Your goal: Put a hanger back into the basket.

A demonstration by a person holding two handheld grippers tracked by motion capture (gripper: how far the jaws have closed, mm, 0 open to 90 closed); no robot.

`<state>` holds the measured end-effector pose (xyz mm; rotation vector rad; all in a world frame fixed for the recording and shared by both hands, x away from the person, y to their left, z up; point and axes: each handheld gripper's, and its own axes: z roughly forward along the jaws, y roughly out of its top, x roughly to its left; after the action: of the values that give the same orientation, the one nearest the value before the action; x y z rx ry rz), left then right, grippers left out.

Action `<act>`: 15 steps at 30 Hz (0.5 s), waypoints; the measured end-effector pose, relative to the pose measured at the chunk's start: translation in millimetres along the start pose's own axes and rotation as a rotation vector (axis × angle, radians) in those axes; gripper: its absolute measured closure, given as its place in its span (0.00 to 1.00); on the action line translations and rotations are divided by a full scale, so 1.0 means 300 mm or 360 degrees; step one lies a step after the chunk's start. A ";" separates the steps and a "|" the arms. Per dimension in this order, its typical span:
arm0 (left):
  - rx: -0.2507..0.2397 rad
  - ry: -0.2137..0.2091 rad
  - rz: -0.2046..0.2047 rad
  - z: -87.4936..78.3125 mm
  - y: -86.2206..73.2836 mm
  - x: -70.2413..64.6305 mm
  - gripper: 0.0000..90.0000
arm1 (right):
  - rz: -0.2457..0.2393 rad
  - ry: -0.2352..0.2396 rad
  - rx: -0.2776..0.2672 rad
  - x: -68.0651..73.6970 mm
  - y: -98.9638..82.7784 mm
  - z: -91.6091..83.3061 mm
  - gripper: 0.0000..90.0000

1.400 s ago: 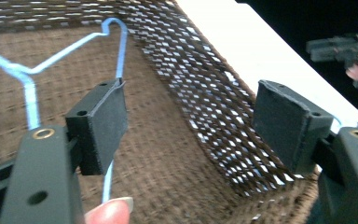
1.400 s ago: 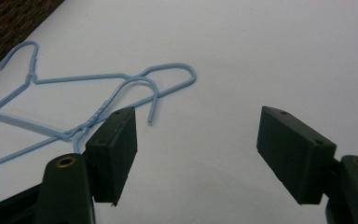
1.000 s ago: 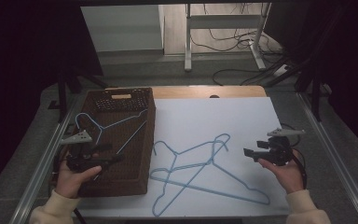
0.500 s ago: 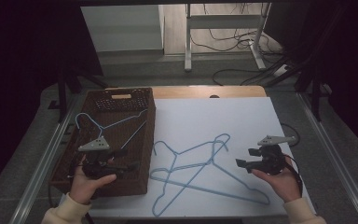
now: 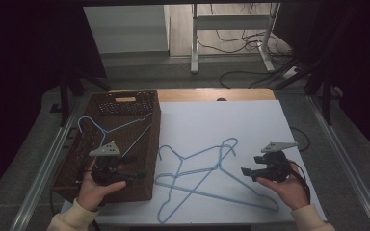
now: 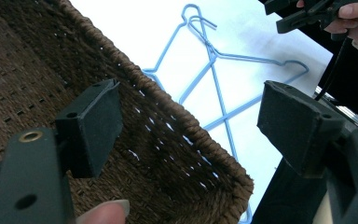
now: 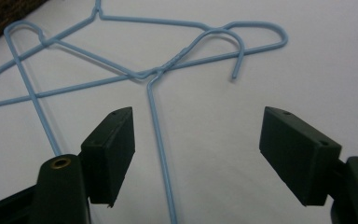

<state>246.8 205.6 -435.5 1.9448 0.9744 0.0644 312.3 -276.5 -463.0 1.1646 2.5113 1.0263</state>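
Observation:
Two light-blue wire hangers lie crossed on the white table top [image 5: 231, 120], one [image 5: 212, 194] over the other [image 5: 200, 153]. A third blue hanger [image 5: 120, 127] rests inside the brown wicker basket [image 5: 154, 139] at the left. My left gripper [image 5: 137, 171] hovers over the basket's near right corner, open and holding nothing. In the left gripper view the basket rim [image 6: 177, 112] runs between the jaws, with the hangers [image 6: 213, 56] beyond. My right gripper [image 5: 246, 173] is open just right of the hangers. In the right gripper view one hanger wire [image 7: 161, 154] runs up between the spread jaws.
The basket takes up the table's left side. A wooden strip [image 5: 212, 94] edges the table's far side. Metal rails [image 5: 337, 159] run along both sides. Cables and a stand's legs [image 5: 231, 43] lie on the floor beyond.
Both hands have drawn nearer to the person. The left gripper has shifted right to the basket's near right corner. The right gripper has moved left, close to the hangers. Both stay open.

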 end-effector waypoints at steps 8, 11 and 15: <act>0.0016 0.0004 -0.0010 0.007 -0.004 0.000 0.25 | -0.0065 -0.0027 0.0108 0.037 0.015 0.052 0.34; 0.0015 0.0006 -0.0007 0.007 -0.004 -0.002 0.25 | -0.0092 -0.0015 0.0150 0.055 0.022 0.072 0.36; 0.0018 0.0003 -0.0002 0.010 -0.003 -0.005 0.25 | -0.0125 -0.0017 0.0195 0.073 0.024 0.089 0.38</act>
<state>246.5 202.7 -437.3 1.9546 0.9795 0.0603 313.4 -243.7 -475.8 1.0899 2.6211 0.8556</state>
